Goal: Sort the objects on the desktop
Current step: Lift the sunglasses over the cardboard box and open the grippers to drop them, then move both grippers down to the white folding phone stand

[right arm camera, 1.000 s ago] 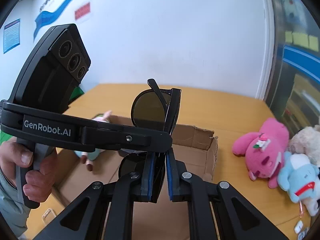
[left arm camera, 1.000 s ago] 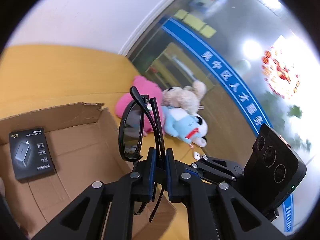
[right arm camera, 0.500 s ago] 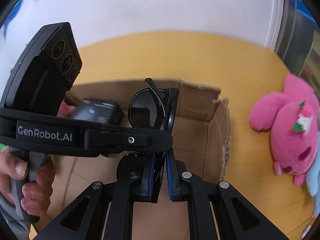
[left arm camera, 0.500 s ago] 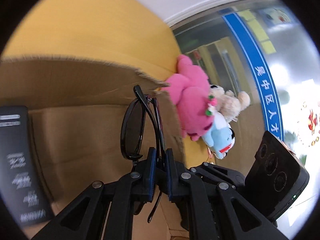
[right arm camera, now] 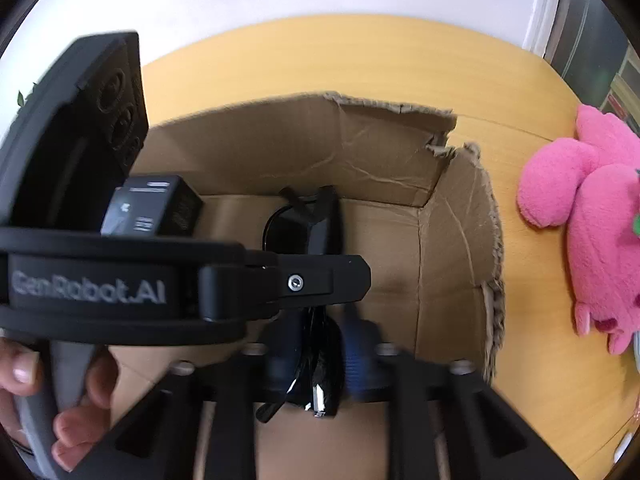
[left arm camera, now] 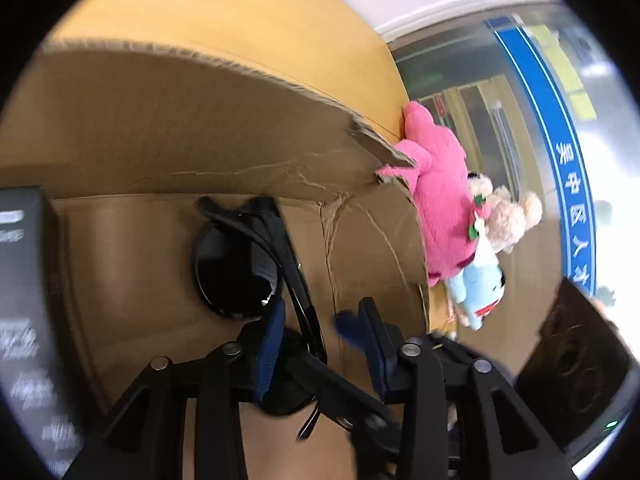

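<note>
Black sunglasses (left arm camera: pixel 240 264) sit low inside the open cardboard box (left arm camera: pixel 224 128), also seen in the right wrist view (right arm camera: pixel 304 224). My left gripper (left arm camera: pixel 320 328) is open, its blue pads (left arm camera: pixel 272 336) apart, with the glasses leaning against the left pad. My right gripper (right arm camera: pixel 320 356) is also open, its pads on either side of the glasses' folded arms (right arm camera: pixel 316 364). The left gripper's body (right arm camera: pixel 160 284) crosses the right wrist view in front of the box (right arm camera: pixel 452 240).
A black product box (left arm camera: pixel 24 280) lies in the cardboard box at left, also seen in the right wrist view (right arm camera: pixel 148 208). Pink (left arm camera: pixel 440 200), beige (left arm camera: pixel 508 216) and blue (left arm camera: pixel 480 288) plush toys lie on the wooden table (right arm camera: pixel 400 56) right of the box.
Both grippers lowered the sunglasses into the box and opened their jaws. The glasses now rest loose between the pads.
</note>
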A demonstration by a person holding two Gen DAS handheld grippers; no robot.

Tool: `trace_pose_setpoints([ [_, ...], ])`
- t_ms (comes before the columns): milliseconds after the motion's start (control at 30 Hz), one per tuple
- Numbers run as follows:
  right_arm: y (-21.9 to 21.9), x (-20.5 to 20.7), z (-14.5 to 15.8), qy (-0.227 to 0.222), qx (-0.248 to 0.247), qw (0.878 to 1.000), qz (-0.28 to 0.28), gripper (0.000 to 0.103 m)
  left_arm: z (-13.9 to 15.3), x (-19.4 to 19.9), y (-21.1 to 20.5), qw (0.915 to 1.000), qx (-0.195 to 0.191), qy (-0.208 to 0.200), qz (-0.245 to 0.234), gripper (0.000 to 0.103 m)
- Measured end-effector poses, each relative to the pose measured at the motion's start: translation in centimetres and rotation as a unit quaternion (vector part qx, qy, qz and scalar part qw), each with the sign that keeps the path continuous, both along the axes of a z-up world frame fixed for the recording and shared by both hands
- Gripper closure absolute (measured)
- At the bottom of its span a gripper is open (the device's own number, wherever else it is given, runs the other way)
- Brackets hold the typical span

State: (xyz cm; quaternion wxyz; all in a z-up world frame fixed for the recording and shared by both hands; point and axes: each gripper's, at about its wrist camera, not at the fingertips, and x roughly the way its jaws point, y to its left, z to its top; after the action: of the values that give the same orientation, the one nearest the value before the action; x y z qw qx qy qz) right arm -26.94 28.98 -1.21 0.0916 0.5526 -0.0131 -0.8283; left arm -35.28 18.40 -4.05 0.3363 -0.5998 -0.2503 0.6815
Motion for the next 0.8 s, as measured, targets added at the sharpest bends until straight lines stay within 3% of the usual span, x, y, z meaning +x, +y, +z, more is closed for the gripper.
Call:
trace_pose_setpoints([
  [33,0.0,0.6,0.8,0.008,0.0,1.0,0.002,0.061,0.8,0.5,-0.1,1.0,-0.002,0.008,-0.002,0.067],
  [133,0.1,3.3,3.7,0.049,0.022,0.999,0.009,0.028,5.0,3.1,-0.8,0.9975,-0.01,0.07,-0.009,0.066],
  [233,0.5,7.7,7.2,0.096,0.017,0.995,0.021,0.022,10.5,7.3,-2.3,0.9877,-0.029,0.153,-0.015,0.059],
  [300,0.6,11.0,9.1,0.121,0.011,0.992,0.029,0.018,14.3,11.3,-4.1,0.9744,-0.046,0.22,-0.007,0.053],
  [367,1.0,14.5,10.7,0.151,0.01,0.988,0.031,0.006,17.4,15.9,-6.3,0.9592,-0.059,0.276,0.014,0.042],
  [433,1.4,17.4,12.1,0.176,0.011,0.984,0.03,0.004,19.2,19.4,-8.1,0.9482,-0.072,0.307,0.036,0.03],
  [567,-1.4,23.9,13.3,0.204,0.012,0.978,0.036,0.002,20.8,27.7,-11.4,0.9177,-0.13,0.367,0.08,0.025],
  [633,-2.1,26.2,13.4,0.217,0.02,0.975,0.034,0.002,20.6,31.1,-12.4,0.908,-0.154,0.378,0.093,0.025],
  [700,-2.6,27.8,13.1,0.226,0.022,0.974,0.027,0.002,19.9,34.2,-12.7,0.9047,-0.164,0.38,0.101,0.025],
  [800,-3.3,31.1,13.3,0.236,0.014,0.971,0.021,0.002,18.6,36.9,-13.1,0.9092,-0.165,0.369,0.099,0.025],
])
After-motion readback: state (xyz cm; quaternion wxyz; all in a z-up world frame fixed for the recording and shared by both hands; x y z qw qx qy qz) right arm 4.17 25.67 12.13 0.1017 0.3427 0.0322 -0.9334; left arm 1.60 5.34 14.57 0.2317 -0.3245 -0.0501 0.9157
